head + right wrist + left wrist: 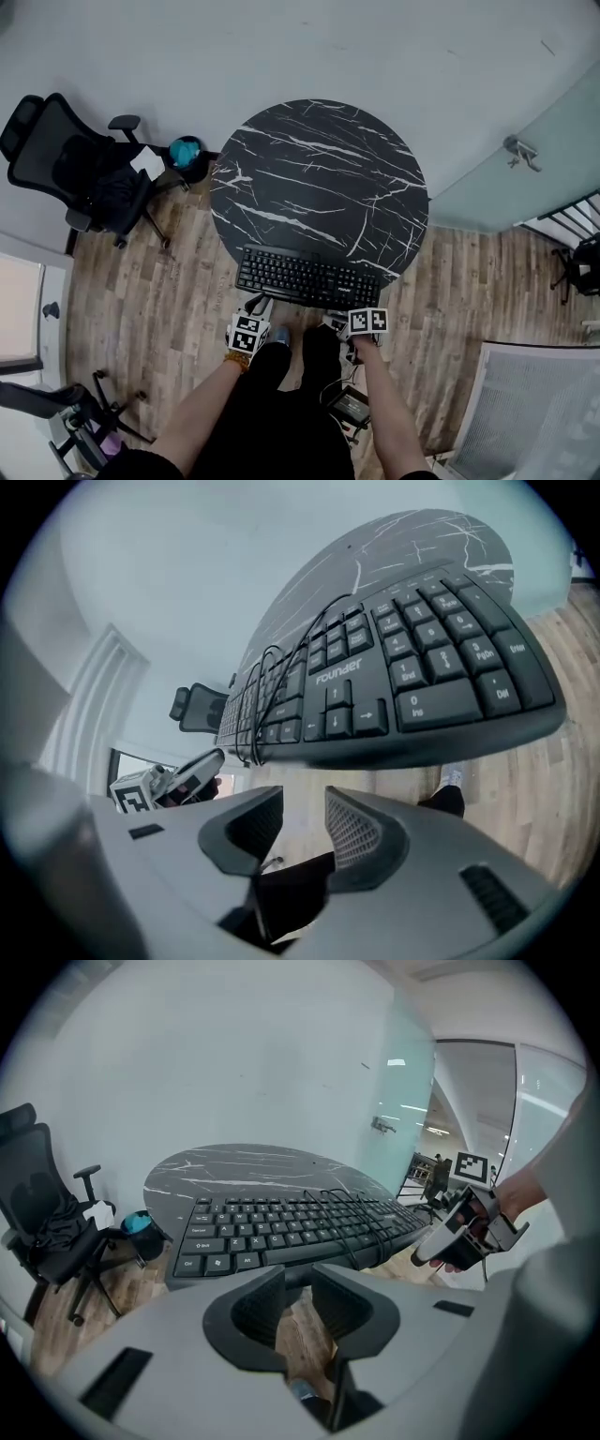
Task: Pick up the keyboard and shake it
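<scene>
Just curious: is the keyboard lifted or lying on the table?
Lying: the keyboard rests on the table, overhanging its near edge; nothing grips it.

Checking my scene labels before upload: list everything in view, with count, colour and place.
Keyboard: 1, black, on the table's near edge, overhanging towards the person.
Cable: 1, black, looped over the keys.
Table: 1, round, black marble with white veins, centre.
Office chair: 1, black, left of the table.
Round object: 1, teal, between chair and table.
Floor: wood planks, around the table.
Left gripper: 1, grey, open, empty, near the keyboard's left part.
Right gripper: 1, grey, open, empty, near its right end.
Legs: 2, black trousers, bottom centre.
</scene>
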Tool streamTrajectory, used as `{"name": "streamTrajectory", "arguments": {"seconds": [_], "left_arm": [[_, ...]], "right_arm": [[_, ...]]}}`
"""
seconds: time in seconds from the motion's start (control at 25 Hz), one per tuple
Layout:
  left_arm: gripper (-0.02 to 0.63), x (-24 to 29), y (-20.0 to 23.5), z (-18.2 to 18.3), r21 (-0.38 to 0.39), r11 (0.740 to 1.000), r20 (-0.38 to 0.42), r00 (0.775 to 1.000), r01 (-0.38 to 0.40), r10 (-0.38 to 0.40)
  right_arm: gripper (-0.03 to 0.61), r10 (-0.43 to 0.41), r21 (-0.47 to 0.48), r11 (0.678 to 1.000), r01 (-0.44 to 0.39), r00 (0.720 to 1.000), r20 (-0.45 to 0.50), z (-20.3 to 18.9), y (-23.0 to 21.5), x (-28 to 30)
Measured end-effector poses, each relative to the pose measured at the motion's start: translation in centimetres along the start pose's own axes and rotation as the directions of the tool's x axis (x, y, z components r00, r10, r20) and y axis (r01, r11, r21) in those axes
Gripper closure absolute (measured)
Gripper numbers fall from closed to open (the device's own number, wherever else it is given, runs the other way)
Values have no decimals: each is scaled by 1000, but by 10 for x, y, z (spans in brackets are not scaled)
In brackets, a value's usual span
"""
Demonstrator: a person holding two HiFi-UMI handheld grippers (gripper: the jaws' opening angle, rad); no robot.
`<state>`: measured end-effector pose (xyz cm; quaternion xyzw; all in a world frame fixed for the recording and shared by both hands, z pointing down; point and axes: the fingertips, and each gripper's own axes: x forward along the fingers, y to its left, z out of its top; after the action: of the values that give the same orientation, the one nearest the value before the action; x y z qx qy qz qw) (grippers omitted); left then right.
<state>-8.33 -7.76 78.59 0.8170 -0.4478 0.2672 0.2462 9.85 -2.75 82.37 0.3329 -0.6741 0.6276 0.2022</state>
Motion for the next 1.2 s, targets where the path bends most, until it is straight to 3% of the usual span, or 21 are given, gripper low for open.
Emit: {"name": "streamTrajectory", "arguments": {"seconds": [0.08, 0.16, 0.24, 0.32, 0.4, 0.52, 0.6, 0.76, 0.88, 1.0, 1.2], "left_arm": [[526, -5, -3, 9, 14, 1000, 26, 1000, 1, -1], [526, -12, -9, 30, 33, 999, 84, 996, 2, -5], [526, -20, -16, 60, 53, 999, 158, 987, 2, -11], [526, -32, -23, 95, 68, 998, 238, 971, -2, -14], [526, -47, -33, 130, 82, 997, 315, 949, -9, -18], [526, -68, -49, 174, 117, 993, 403, 915, -21, -28], [526, -82, -60, 197, 153, 988, 454, 890, -37, -37], [526, -110, -81, 233, 248, 963, 548, 835, -106, -49], [535, -130, -101, 231, 262, 956, 576, 816, -130, -47], [548, -151, -119, 227, 258, 954, 598, 801, -151, -35], [580, -185, -148, 204, 236, 954, 623, 782, -184, -3]], "right_arm": [[431, 57, 11, 998, -57, 998, 21, 1, 18, -7], [433, 90, -36, 996, -87, 991, 102, 17, 41, -22], [445, 70, -136, 990, -39, 971, 228, 41, 61, -42], [449, 22, -245, 967, 76, 928, 373, 65, 80, -67], [449, -23, -341, 911, 234, 852, 523, 89, 103, -95], [451, -32, -430, 776, 461, 710, 704, 113, 148, -139], [451, -13, -438, 704, 559, 627, 779, 117, 178, -164], [449, 44, -393, 647, 654, 482, 875, 112, 229, -197], [464, 58, -331, 641, 693, 385, 921, 89, 243, -219], [491, 94, -335, 633, 698, 360, 928, 65, 256, -228], [511, 153, -378, 608, 698, 364, 919, 22, 273, -239]]}}
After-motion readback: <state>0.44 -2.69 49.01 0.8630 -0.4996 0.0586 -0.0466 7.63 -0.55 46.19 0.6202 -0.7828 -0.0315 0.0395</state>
